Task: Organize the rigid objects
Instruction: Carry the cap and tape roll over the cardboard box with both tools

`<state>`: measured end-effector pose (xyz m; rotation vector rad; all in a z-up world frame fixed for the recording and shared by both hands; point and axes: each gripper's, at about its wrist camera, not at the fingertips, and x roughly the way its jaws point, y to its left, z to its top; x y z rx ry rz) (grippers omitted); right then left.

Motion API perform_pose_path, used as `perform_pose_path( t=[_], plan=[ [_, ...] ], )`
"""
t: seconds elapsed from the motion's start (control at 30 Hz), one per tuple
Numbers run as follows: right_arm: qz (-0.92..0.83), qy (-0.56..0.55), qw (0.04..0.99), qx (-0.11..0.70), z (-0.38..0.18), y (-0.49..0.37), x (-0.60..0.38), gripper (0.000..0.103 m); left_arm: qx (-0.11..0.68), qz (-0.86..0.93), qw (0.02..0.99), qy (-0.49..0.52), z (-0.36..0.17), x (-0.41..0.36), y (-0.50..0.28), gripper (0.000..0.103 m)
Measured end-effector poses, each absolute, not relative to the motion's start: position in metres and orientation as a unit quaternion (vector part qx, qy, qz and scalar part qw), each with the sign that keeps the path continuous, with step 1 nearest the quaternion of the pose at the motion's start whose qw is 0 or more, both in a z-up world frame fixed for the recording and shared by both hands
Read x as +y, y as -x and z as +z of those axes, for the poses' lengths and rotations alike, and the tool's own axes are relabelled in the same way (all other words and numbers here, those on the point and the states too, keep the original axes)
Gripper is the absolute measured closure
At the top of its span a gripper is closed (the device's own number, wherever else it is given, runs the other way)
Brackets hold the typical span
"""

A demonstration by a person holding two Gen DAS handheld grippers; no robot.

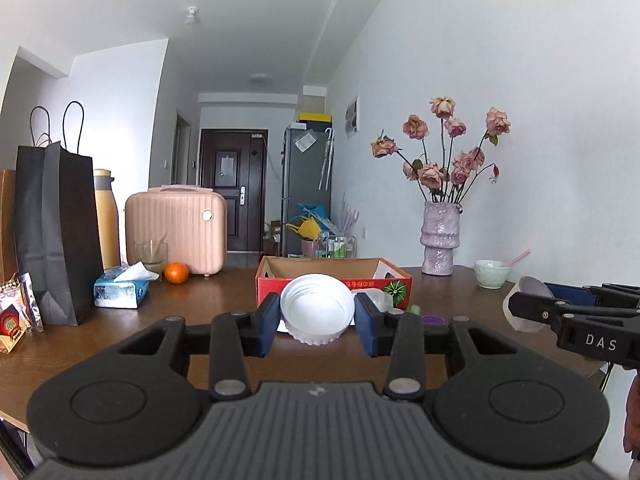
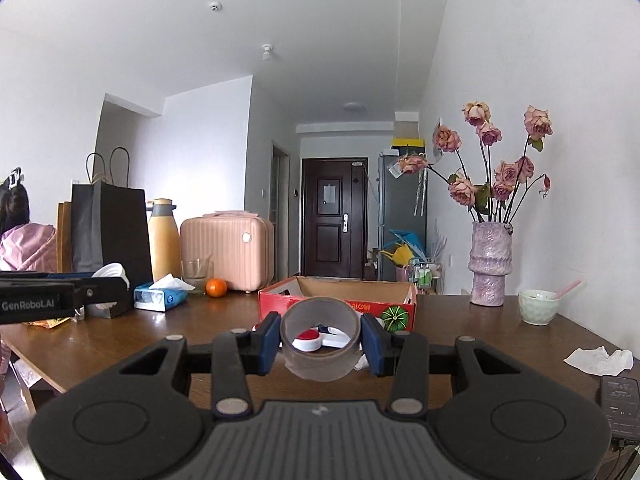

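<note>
My left gripper (image 1: 317, 320) is shut on a white ribbed plastic lid (image 1: 318, 308), held tilted above the brown table in front of the open red cardboard box (image 1: 384, 276). My right gripper (image 2: 320, 340) is shut on a brown tape roll (image 2: 320, 344), held upright in front of the same box (image 2: 396, 312). Through the roll I see a red and white object (image 2: 310, 340) on the table. The right gripper with its tape roll shows at the right edge of the left wrist view (image 1: 528, 312); the left gripper with its lid shows at the left of the right wrist view (image 2: 108, 280).
On the table (image 1: 200, 308) stand a black paper bag (image 1: 56, 232), yellow bottle (image 1: 106, 224), pink case (image 1: 176, 232), glass (image 1: 150, 256), orange (image 1: 176, 273), tissue pack (image 1: 122, 290), flower vase (image 1: 440, 240) and green bowl (image 1: 491, 274). A crumpled tissue (image 2: 600, 360) and black device (image 2: 620, 404) lie right.
</note>
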<state>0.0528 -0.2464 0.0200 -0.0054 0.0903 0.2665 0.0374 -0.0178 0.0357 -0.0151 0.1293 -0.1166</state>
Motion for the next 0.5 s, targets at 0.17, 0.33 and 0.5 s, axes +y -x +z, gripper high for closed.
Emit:
perform_pose_path(
  t=[0.17, 0.33, 0.5],
  plan=[
    [0.133, -0.002, 0.99, 0.051, 0.02, -0.07, -0.249, 0.061, 0.059, -0.056, 0.997, 0.006, 0.04, -0.016, -0.05, 0.063],
    [0.135, 0.005, 0.989, 0.058, 0.023, -0.1, -0.251, 0.061, 0.063, -0.054, 0.997, -0.001, 0.05, -0.014, -0.087, 0.063],
    [0.157, -0.032, 0.984, 0.072, 0.041, -0.151, -0.262, 0.061, 0.068, -0.074, 0.995, -0.001, 0.066, -0.013, -0.14, 0.063]
  ],
)
